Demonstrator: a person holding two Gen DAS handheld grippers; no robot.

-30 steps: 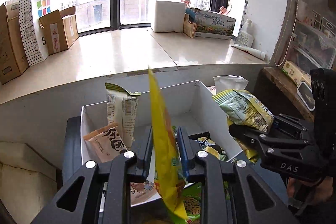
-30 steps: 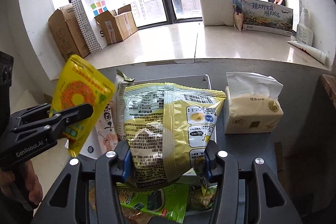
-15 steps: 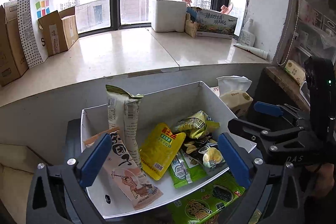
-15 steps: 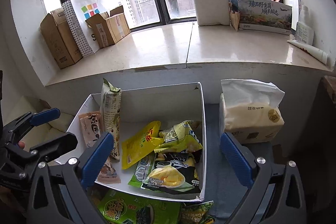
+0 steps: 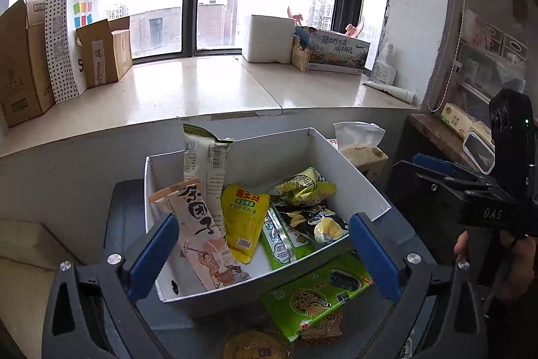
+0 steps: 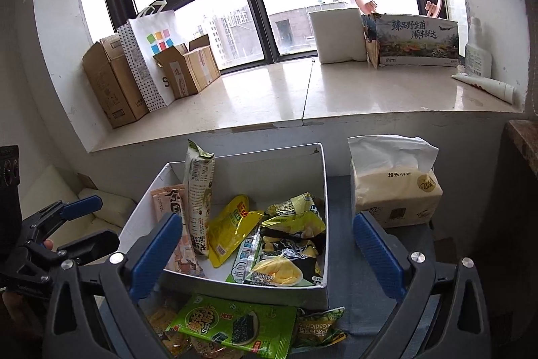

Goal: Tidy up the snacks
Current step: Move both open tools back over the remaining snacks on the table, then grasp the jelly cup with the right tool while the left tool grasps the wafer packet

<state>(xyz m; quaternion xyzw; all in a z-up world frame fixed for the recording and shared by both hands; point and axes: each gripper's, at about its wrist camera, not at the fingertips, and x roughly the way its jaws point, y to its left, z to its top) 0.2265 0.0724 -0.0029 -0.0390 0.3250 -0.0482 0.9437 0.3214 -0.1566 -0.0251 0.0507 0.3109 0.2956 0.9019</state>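
A white open box point(image 5: 353, 180) point(image 6: 321, 177) stands on a dark grey surface and holds several snack packets. Among them lie a yellow pouch point(image 5: 243, 217) point(image 6: 228, 229), a yellow-green chip bag point(image 5: 304, 187) point(image 6: 296, 217), a tall pale packet point(image 5: 206, 164) point(image 6: 198, 190) leaning upright and a pink packet point(image 5: 198, 224). In front of the box lies a green seaweed packet point(image 5: 316, 293) point(image 6: 232, 322) with other loose snacks. My left gripper point(image 5: 265, 251) and my right gripper point(image 6: 265, 254) both hover open and empty before the box's near wall.
A tissue pack point(image 6: 393, 184) point(image 5: 361, 147) stands right of the box. Behind runs a broad stone windowsill point(image 6: 302, 96) with cardboard boxes point(image 6: 114, 83), a spotted paper bag point(image 6: 151, 52) and a printed carton point(image 6: 417, 39). A wooden shelf point(image 5: 433, 130) lies at right.
Both grippers opened wide. The left let go of the yellow pouch and the right let go of the yellow-green chip bag; both packets now lie in the box. Both grippers drew back.
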